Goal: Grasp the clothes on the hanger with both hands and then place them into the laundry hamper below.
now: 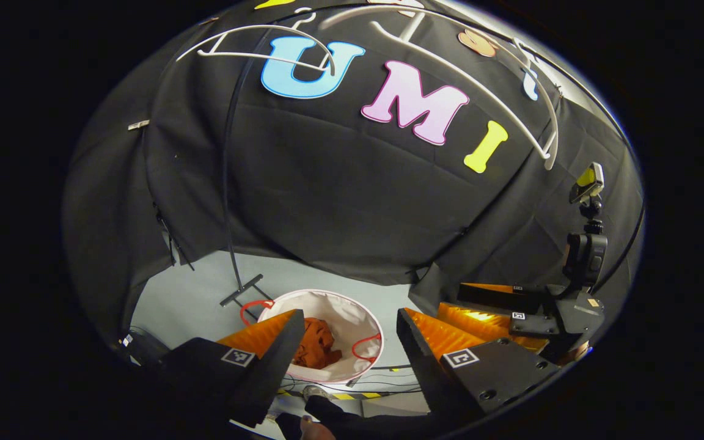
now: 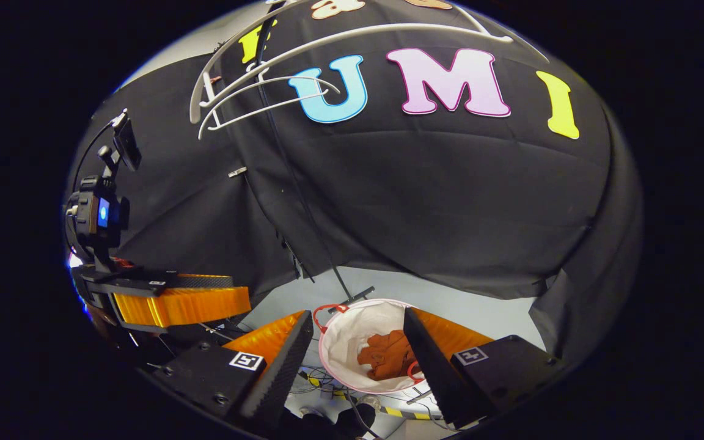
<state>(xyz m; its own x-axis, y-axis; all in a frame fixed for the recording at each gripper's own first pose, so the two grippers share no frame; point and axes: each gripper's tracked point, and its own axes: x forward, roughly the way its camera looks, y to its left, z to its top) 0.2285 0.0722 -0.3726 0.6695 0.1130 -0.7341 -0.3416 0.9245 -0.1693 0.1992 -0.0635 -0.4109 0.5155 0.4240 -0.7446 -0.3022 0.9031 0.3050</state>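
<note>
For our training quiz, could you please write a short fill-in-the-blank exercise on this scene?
1. The orange garment lies inside the white ____.
2. The white hangers overhead are ____ of clothes.
3. The left gripper and right gripper both have their fingers ____.

Missing words: hamper; bare; open

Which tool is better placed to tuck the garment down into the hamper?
Right, probably: the right tool is open with the orange garment in the hamper straight between its fingers; from the open left tool it sits off toward one finger.
</note>
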